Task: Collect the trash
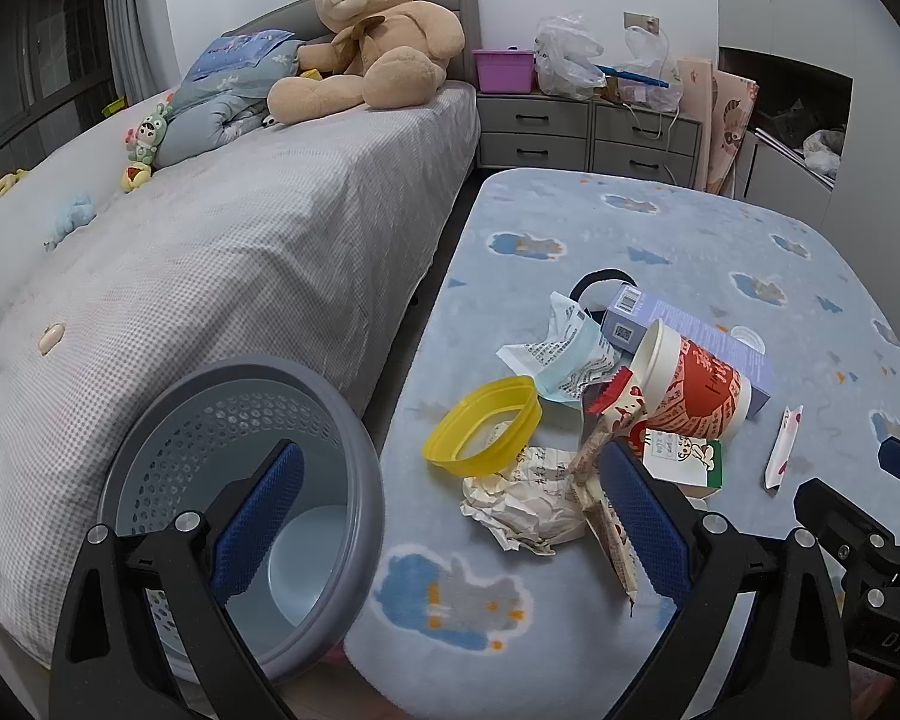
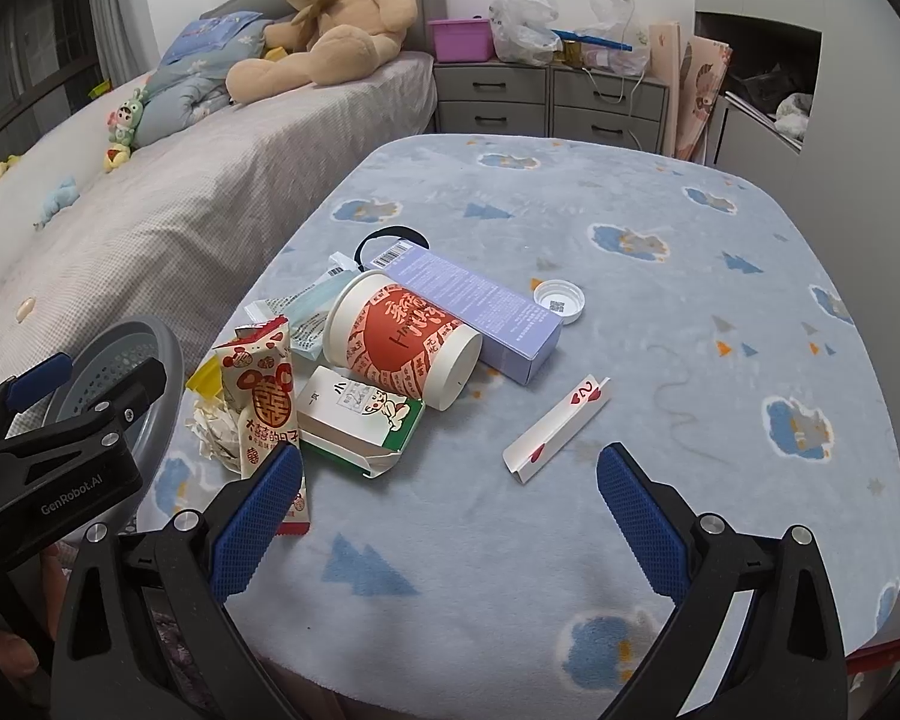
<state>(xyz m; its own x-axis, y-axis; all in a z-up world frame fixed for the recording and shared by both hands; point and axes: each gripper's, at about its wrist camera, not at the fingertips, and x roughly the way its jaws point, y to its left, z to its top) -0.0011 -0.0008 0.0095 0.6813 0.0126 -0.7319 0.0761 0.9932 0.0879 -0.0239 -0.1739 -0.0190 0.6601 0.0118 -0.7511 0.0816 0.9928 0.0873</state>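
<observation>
A trash pile lies on the blue cloud-patterned mat (image 2: 570, 540): a red-and-white paper cup (image 2: 402, 342) on its side, a purple box (image 2: 480, 294), a green-and-white carton (image 2: 360, 420), a red snack wrapper (image 2: 264, 396), crumpled paper (image 1: 522, 504), a yellow lid (image 1: 483, 426), a white cap (image 2: 558, 300) and a folded card (image 2: 555, 429). A grey perforated basket (image 1: 210, 456) tilts at the mat's left edge, mouth toward me. My left gripper (image 1: 450, 510) is open, one finger before the basket mouth, the other beside the wrapper (image 1: 606, 480). My right gripper (image 2: 450, 510) is open, just short of the card.
A bed (image 1: 240, 252) with a large teddy bear (image 1: 372, 42) and small toys runs along the left. Grey drawers (image 1: 588, 132) with plastic bags and a pink tub stand at the back. A cabinet (image 2: 768, 90) is at the back right.
</observation>
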